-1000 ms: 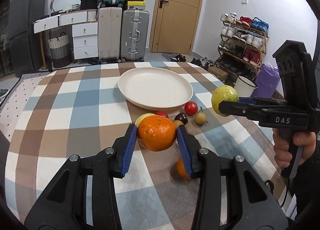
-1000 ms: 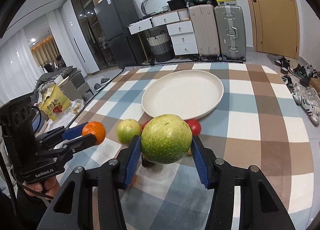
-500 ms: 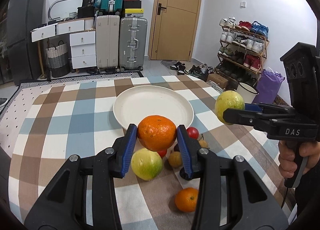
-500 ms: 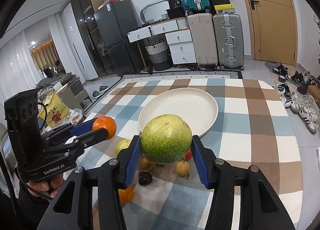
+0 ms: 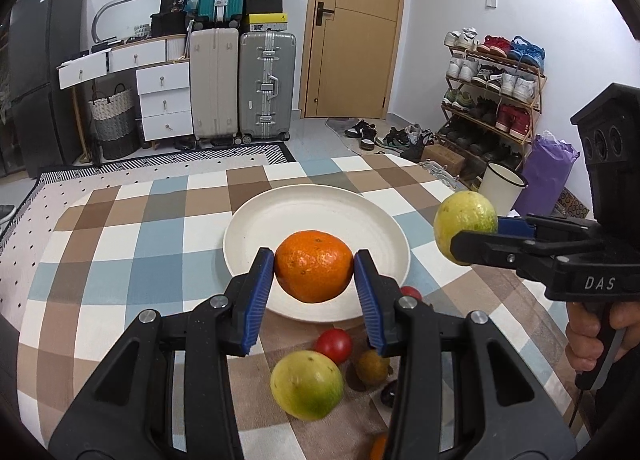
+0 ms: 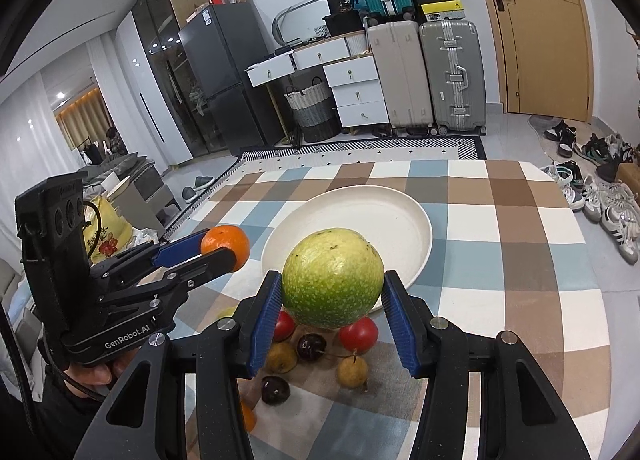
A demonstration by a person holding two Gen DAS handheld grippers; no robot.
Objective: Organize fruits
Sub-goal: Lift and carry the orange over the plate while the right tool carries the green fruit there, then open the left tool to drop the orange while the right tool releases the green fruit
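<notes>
The left tool (image 5: 314,272) pinches an orange (image 5: 314,266) above the near rim of the white plate (image 5: 280,212); the right tool (image 6: 330,300) clamps a green fruit (image 6: 332,276) over the checkered counter (image 6: 520,260); loose fruits lie below.

Left gripper (image 5: 314,280) clamps an orange (image 5: 314,266) over the near rim of the plate (image 5: 280,216). Right gripper (image 5: 464,234) grips a guava (image 5: 464,222) beside the plate. A 2nd guava (image 5: 306,384) and tomato (image 5: 334,345) lie on the cloth (image 5: 120,260).
</notes>
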